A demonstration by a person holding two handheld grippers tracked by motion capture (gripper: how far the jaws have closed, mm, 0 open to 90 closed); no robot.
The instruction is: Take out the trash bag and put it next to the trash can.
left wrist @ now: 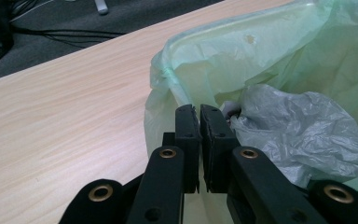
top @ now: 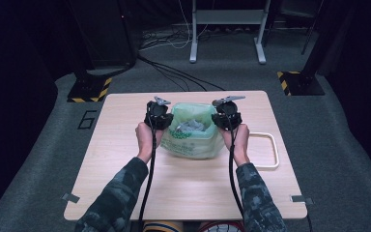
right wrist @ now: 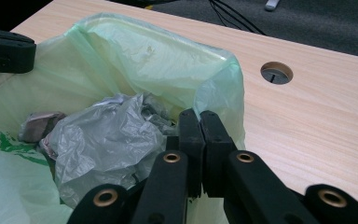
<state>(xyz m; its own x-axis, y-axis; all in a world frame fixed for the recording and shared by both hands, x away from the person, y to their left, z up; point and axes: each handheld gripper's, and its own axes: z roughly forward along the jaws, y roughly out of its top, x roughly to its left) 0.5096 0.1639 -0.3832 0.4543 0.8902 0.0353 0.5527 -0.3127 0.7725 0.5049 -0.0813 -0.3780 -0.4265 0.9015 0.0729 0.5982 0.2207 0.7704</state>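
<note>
1. Pale wood table (top: pixel 125 164) w/ a green bin bag (top: pixel 195 140) set mid-table, slightly toward the far edge; mouth open upward, grey crumpled plastic (top: pixel 192 126) and other rubbish inside.
2. Left gripper (top: pixel 158 112) sits at the bag's left rim. In the left gripper view its jaws stand nearly together, pinched on the thin green film of the rim (left wrist: pixel 177 86); grey plastic (left wrist: pixel 303 130) lies just beside, inside the bag.
3. Right gripper (top: pixel 227 115) mirrors it at the bag's right rim. In the right gripper view, jaws closed tight on the rim film (right wrist: pixel 228 70); the bag's inside spreads to the left of the jaws, and a cable hole (right wrist: pixel 276 72) in the tabletop is past the rim.
4. White handled tray (top: pixel 268 151) lies farther right, near the right hand, apart from the bag.
5. Step in hand, as I judge: gather or lift the bag by both rims. Do it well: keep both pinches on film only, not the grey plastic; pull evenly, same height both sides, so the contents don't tip; go slow since thin film may tear or slip.
</note>
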